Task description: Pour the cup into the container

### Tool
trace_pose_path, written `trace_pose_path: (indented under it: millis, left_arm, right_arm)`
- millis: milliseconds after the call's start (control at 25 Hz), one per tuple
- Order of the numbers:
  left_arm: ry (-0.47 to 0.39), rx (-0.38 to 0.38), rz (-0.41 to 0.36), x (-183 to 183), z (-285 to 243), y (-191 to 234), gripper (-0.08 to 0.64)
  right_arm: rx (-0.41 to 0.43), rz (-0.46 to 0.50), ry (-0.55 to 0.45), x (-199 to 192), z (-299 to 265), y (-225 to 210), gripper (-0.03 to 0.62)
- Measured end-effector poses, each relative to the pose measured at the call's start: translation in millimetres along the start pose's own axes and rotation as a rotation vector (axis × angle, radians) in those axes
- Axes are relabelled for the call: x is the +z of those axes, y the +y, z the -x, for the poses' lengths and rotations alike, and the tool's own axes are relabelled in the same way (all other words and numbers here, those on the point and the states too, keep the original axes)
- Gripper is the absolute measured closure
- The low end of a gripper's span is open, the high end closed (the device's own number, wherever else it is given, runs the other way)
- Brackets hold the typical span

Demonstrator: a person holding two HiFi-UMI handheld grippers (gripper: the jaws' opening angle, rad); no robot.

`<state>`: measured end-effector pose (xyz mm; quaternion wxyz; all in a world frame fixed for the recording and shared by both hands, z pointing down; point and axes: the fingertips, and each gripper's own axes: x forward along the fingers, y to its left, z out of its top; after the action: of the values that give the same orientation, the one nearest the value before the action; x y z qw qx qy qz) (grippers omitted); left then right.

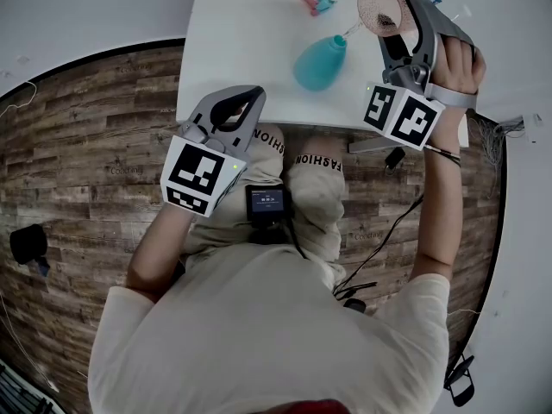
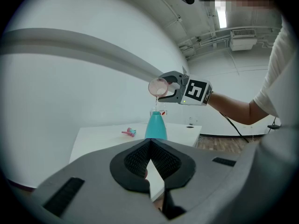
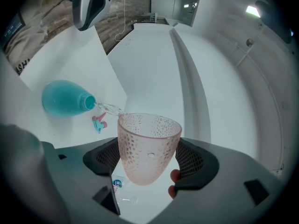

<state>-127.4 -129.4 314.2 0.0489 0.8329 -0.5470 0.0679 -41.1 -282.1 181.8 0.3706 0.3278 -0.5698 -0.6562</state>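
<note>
Clamping the tilted pink cup [image 3: 148, 146], the right gripper [image 3: 149, 158] trickles water [image 3: 110, 108] into the teal bottle [image 3: 63, 98] at 10 o'clock; the left gripper [image 2: 149, 148] is closed and empty; the trousers [image 1: 315, 192] read "FASHION".

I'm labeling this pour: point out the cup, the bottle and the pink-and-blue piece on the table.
cup [image 3: 147, 148], right gripper view, dimpled side wall.
bottle [image 1: 319, 65], head view, teal body.
pink-and-blue piece [image 1: 316, 3], head view, its middle.

Bright even ceiling light, sharp focus, fisheye-warped dark edges
</note>
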Motion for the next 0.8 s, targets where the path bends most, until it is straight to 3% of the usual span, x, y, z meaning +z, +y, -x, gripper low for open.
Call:
trace_pose_path:
  millis: [520, 800]
  left_arm:
    - [0.001, 0.001, 0.002, -1, 1, -1, 0.549]
    - [0.003, 0.005, 0.004, -2, 1, -1, 0.549]
  right_arm:
    - [-0.079, 0.075, -0.028, 5, 4, -7, 0.219]
    - [-0.110, 0.167, -0.073, 14, 6, -1, 0.219]
